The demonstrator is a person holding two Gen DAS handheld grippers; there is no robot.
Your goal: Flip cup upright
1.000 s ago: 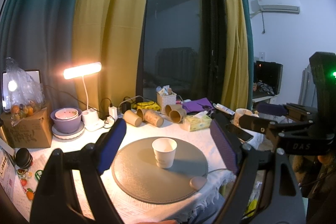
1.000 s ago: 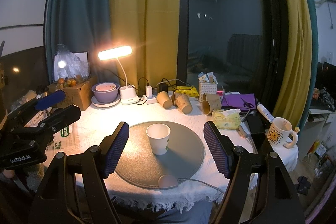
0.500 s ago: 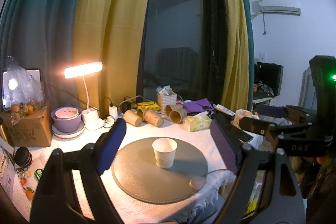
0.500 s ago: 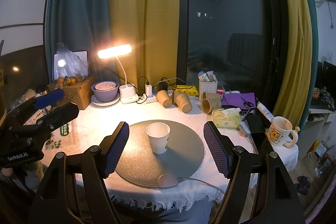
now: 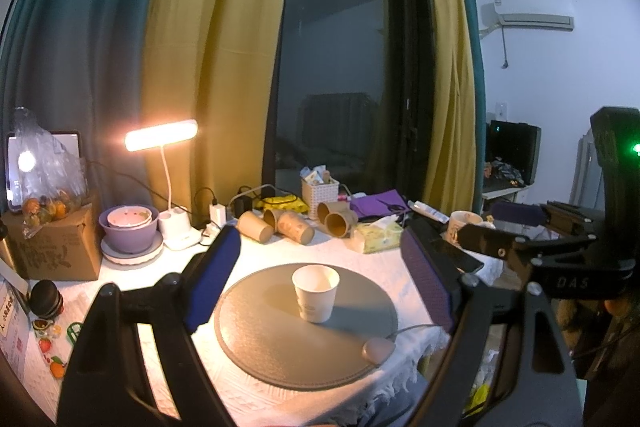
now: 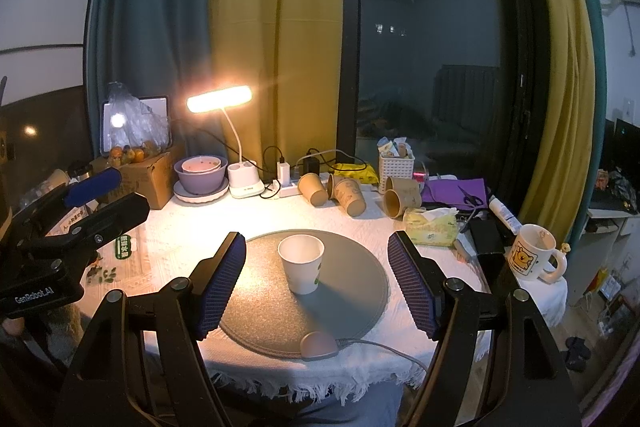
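On the left, the left gripper (image 5: 320, 283) is spread wide, holding nothing. The white paper cup (image 6: 301, 263) stands upright, mouth up, on the round grey mat (image 6: 352, 291) mid-table. On the right, the right gripper (image 6: 318, 283) also gapes wide, empty.

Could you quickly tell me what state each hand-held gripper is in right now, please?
Left hand-held gripper: open, holding nothing; the white paper cup stands upright between its fingers, untouched.
Right hand-held gripper: open, holding nothing.
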